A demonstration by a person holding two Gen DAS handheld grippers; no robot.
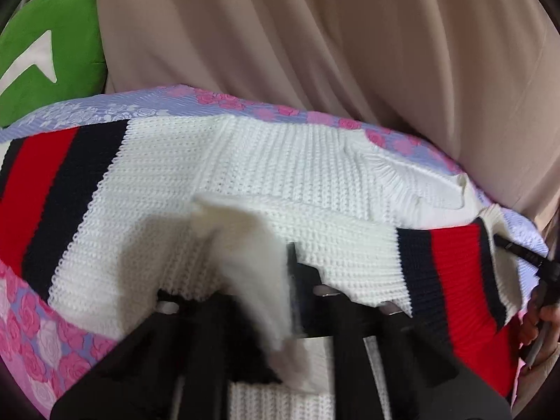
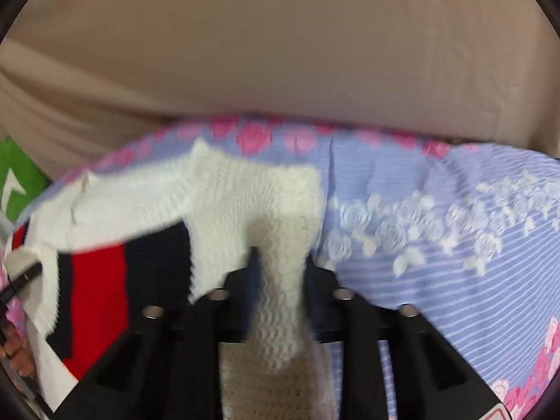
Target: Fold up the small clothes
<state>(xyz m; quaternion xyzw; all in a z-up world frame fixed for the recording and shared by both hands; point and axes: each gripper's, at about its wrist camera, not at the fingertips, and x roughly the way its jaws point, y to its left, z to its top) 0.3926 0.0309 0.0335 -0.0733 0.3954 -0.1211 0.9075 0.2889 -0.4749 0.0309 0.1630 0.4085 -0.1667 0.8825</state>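
A small white knit sweater [image 1: 252, 161] with red and navy stripes lies on a floral bedsheet [image 1: 87, 112]. My left gripper [image 1: 245, 280] is shut on a bunched white fold of the sweater near its middle. My right gripper [image 2: 280, 266] is shut on another white fold of the sweater [image 2: 245, 192], lifted off the sheet. A striped sleeve [image 1: 455, 262] hangs at the right of the left wrist view and shows at the left of the right wrist view [image 2: 105, 280]. The other gripper's black tip [image 1: 518, 248] touches the sleeve cuff.
The sheet [image 2: 437, 217] is blue-striped with pink and white roses. A beige cloth backdrop [image 1: 315, 35] rises behind the bed. A green cushion [image 1: 45, 52] sits at the far left. A hand [image 2: 14, 350] shows at the left edge of the right wrist view.
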